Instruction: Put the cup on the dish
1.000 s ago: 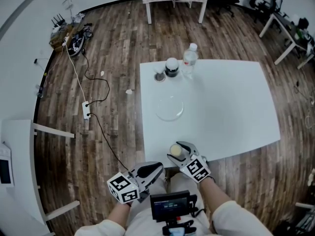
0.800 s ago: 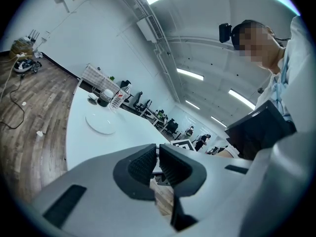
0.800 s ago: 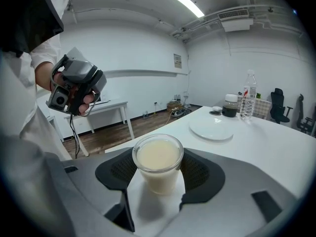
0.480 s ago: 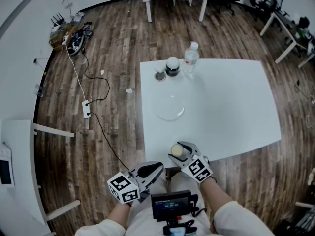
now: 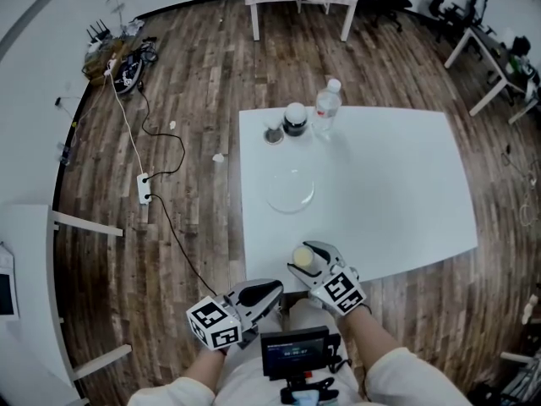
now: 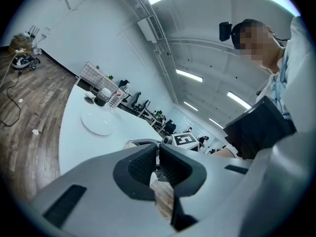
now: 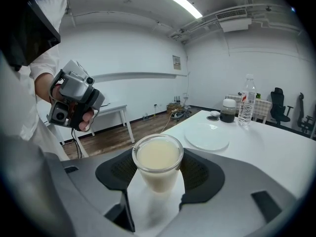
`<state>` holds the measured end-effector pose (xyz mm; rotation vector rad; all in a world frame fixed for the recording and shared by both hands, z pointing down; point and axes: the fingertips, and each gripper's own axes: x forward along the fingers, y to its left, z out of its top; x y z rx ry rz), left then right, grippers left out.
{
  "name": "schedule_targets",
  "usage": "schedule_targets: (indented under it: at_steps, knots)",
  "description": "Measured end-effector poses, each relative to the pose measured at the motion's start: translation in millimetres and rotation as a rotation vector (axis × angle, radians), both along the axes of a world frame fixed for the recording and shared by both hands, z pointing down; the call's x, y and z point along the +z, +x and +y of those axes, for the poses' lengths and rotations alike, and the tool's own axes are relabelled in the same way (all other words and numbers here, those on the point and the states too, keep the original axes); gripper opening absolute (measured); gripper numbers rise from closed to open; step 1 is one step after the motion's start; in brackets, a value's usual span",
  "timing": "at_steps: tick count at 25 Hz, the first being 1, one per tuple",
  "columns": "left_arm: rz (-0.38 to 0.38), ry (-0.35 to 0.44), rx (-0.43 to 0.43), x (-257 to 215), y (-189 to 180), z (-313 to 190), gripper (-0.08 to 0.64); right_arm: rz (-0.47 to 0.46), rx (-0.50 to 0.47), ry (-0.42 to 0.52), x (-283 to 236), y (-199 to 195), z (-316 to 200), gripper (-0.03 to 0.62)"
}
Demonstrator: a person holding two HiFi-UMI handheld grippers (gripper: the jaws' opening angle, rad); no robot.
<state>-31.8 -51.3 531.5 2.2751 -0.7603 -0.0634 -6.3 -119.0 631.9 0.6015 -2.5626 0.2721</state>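
Cup [image 7: 158, 163] of pale liquid is at the desk's [image 5: 397, 193] near edge, clamped between the right tool's [image 5: 309, 259] pads; dish [image 5: 292, 190] lies well apart toward the far-left corner; left tool [image 5: 269, 289] hangs off the desk, jaws together

Upright clear cup [image 7: 157, 164] (milky liquid inside) stands well apart from round dish [image 5: 292, 191].

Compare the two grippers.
The right gripper is closed on the cup; the left gripper is shut on nothing. The right gripper reaches over the near edge of the table; the left gripper hangs short of it. Both carry a marker cube.
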Motion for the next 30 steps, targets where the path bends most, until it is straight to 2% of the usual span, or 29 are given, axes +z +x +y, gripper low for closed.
schedule_targets:
  at_steps: [8, 18, 30]
  knots:
    - [0.028, 0.002, -0.004, 1, 5, -7, 0.018, 0.009, -0.013, 0.008, -10, -3, -23, 0.281]
    - [0.029, -0.013, -0.036, 8, -4, -23, 0.018, 0.026, -0.027, 0.041, -23, -18, -79, 0.281]
    - [0.031, -0.045, -0.045, 17, -9, -30, 0.018, 0.035, 0.001, 0.036, -17, -26, -132, 0.281]
